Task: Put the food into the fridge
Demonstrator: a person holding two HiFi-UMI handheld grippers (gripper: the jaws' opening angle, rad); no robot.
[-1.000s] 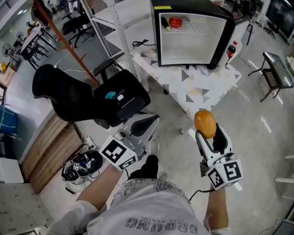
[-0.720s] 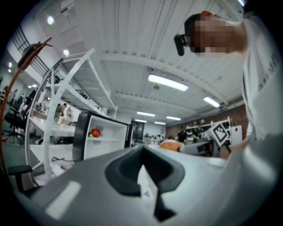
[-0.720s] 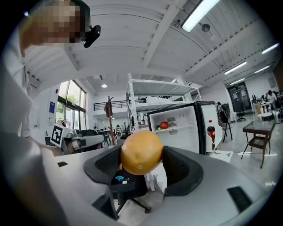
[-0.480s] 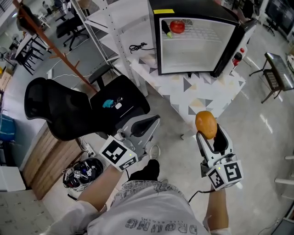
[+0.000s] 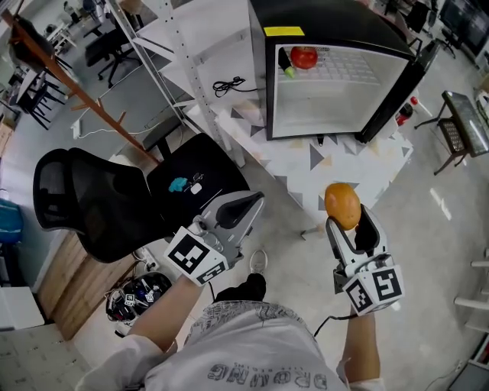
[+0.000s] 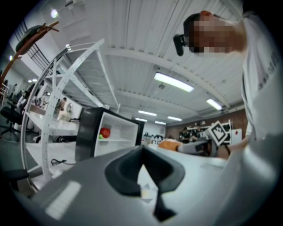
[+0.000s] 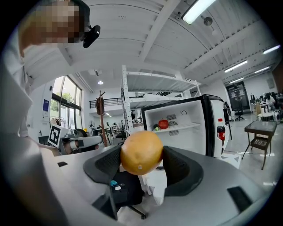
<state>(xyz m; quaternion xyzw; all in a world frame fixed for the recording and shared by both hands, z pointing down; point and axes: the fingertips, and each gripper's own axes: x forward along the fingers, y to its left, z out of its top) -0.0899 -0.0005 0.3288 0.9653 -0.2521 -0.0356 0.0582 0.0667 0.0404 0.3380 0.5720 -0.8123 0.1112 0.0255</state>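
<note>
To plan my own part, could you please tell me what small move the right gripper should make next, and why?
Probably carry the orange forward toward the fridge. The right gripper is shut on the orange, well short of the fridge, whose door is open. A tomato sits on the upper shelf, and the space below looks bare.
</note>
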